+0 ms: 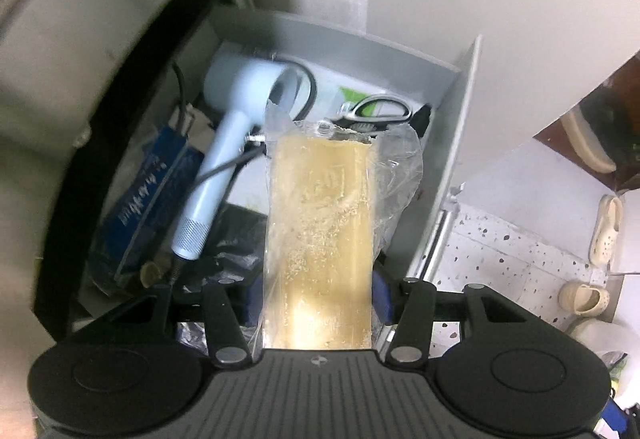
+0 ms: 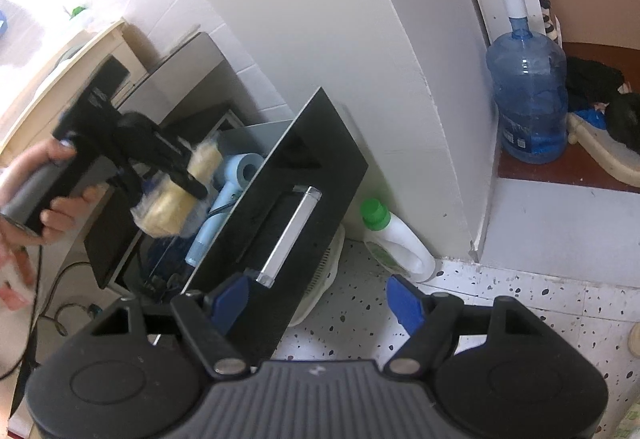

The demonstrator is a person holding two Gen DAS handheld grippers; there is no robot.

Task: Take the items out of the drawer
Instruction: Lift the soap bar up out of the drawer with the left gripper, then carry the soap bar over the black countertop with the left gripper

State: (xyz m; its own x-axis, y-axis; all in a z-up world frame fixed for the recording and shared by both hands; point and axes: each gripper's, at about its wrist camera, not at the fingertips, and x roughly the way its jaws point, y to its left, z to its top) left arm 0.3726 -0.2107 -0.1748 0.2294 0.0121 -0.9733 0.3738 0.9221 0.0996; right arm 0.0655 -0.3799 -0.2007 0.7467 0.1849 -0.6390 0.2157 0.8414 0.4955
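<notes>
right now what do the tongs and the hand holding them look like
Both tongs, left and right, are matte black: a ribbed grey-black body, two round side caps, angular link arms with silver pivot screws, and blue pads. The left hand is bare-skinned, gripping a grey cylindrical handle; no sleeve is visible.

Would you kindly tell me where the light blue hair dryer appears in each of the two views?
Left wrist: hair dryer lies left of centre in the open drawer, beside the wrapped yellow block held by the left tool.
Right wrist: hair dryer sits centre-left, behind the black drawer front.
Shared landmark: the yellow block.
</notes>
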